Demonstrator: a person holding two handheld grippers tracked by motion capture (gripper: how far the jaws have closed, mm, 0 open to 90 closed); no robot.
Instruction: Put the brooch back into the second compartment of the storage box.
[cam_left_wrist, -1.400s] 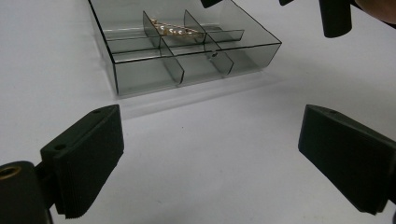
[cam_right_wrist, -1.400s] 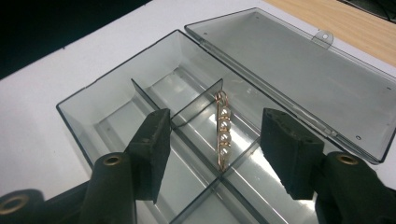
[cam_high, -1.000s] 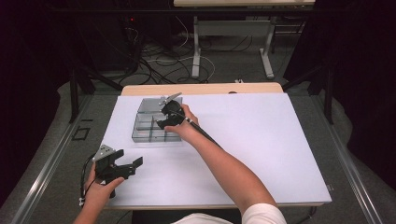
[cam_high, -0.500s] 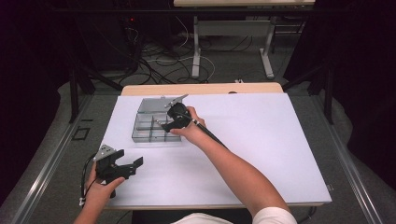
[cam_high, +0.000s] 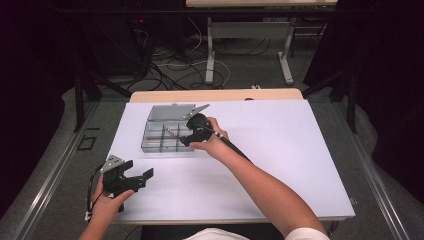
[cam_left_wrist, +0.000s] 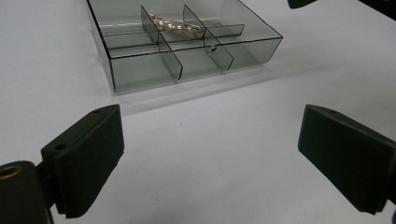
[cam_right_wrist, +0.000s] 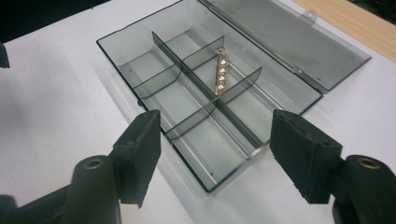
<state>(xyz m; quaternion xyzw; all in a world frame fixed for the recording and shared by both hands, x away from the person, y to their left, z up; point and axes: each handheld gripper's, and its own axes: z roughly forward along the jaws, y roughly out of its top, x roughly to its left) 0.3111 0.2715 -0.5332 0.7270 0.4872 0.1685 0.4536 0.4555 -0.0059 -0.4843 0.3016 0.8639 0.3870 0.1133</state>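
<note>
Right now your right tool (cam_high: 184, 141) hovers at the right end of the clear compartment box (cam_high: 162, 136), which sits in the upper left part of the white table (cam_high: 280, 150) in the high view. Its jaws have just been opening a little and stand partly apart with nothing between them; in the right gripper view you can see the two black pads (cam_right_wrist: 142, 151) spread to either side of the frame, well clear of the box's walls. Through that gap the box (cam_right_wrist: 187, 107) lies open, its hinged lid (cam_right_wrist: 289, 42) folded flat toward the upper right of the frame, next to the bare wooden edge of the table. Grey dividers split the tray into several cells, and a thin gold clip set with a row of pearl-like beads (cam_right_wrist: 220, 71) rests slantwise in a cell near the middle, touching a divider at its lower end. In the high view the same clip (cam_high: 170, 131) shows as a small pale streak inside the tray. Your left tool (cam_high: 134, 179) sits at the lower left of the high view, well apart from the box, held in your left hand (cam_high: 107, 205) near the table's front edge. Its jaws stand wide apart and hold nothing; in the left gripper view the pads (cam_left_wrist: 88, 158) frame bare white tabletop, with the box (cam_left_wrist: 182, 51) farther off at the top of the frame.
</note>
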